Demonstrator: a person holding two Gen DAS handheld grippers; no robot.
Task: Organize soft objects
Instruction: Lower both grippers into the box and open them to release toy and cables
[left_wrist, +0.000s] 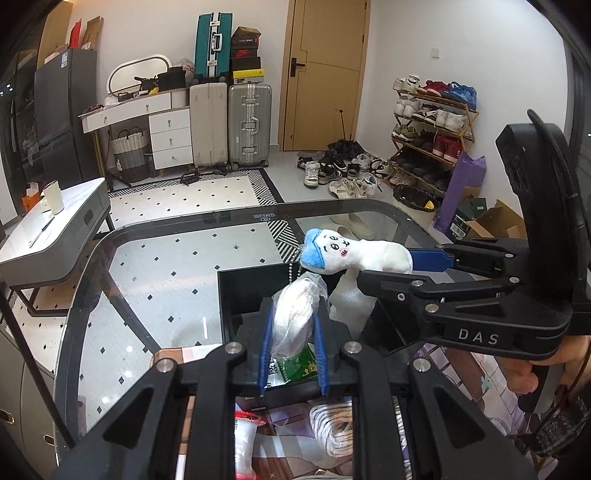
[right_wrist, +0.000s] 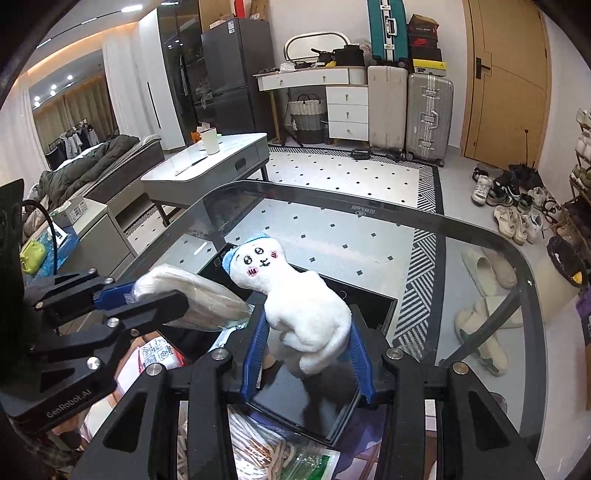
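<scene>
Both my grippers tilt down over the glass table (left_wrist: 110, 266): left gripper (left_wrist: 293, 325) clamps a bagged white cloth (left_wrist: 295, 317), right gripper (right_wrist: 306, 339) grips the plush doll (right_wrist: 295, 295). Only the left view shows its ball chain (left_wrist: 293, 267).

Plush toy (right_wrist: 295, 295) above box (right_wrist: 369, 299)

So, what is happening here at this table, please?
A person is sorting soft things with a handheld gripper in each hand, over a glass table. The left gripper is shut on a white cloth item wrapped in clear plastic. The right gripper is shut on a white plush toy with a blue cap. Both items are held above a black box on the table; neither is set down yet. More packets and a rope bundle lie below.
</scene>
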